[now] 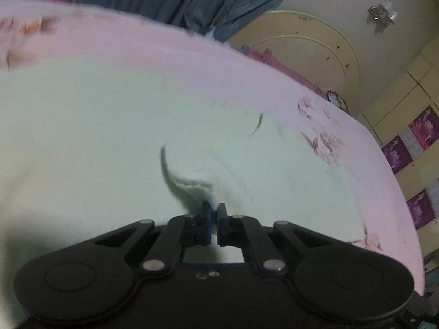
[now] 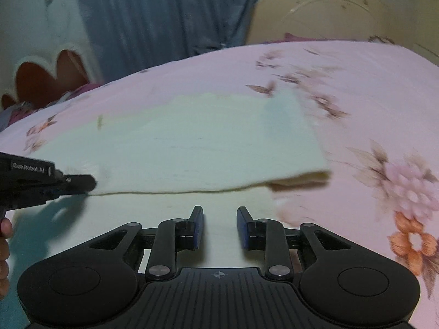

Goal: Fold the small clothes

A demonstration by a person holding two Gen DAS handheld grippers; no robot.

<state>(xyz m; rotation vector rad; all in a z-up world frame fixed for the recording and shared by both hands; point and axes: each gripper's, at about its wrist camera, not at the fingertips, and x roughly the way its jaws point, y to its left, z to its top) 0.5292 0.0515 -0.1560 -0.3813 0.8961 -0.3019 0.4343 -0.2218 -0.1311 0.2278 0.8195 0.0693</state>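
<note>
**Soft cloth, left corner pinched, right side free**

The cloth (image 2: 208,142), pale green-white, lies on the bed (image 2: 370,87), over the pink floral sheet. It looks light, limp and thin: where it is lifted it drapes and puckers, so it will likely sag between holds and follow any pull. Not fragile, and not slippery by the look of the weave.

The left gripper (image 1: 214,211) has its jaws closed on a bunched bit of cloth edge, which rises in a small peak above them. In the right wrist view that gripper (image 2: 82,183) sits at the near left corner of an upper layer, whose near edge runs rightward and curls up off the layer below.

The right gripper (image 2: 219,219) hovers just short of that edge, jaws wide apart and holding nothing. Its best hold is probably the near right corner, to keep the edge taut.

Open sheet lies to the right and beyond; a headboard (image 2: 329,8) and curtain (image 2: 164,13) stand past the far edge.
</note>
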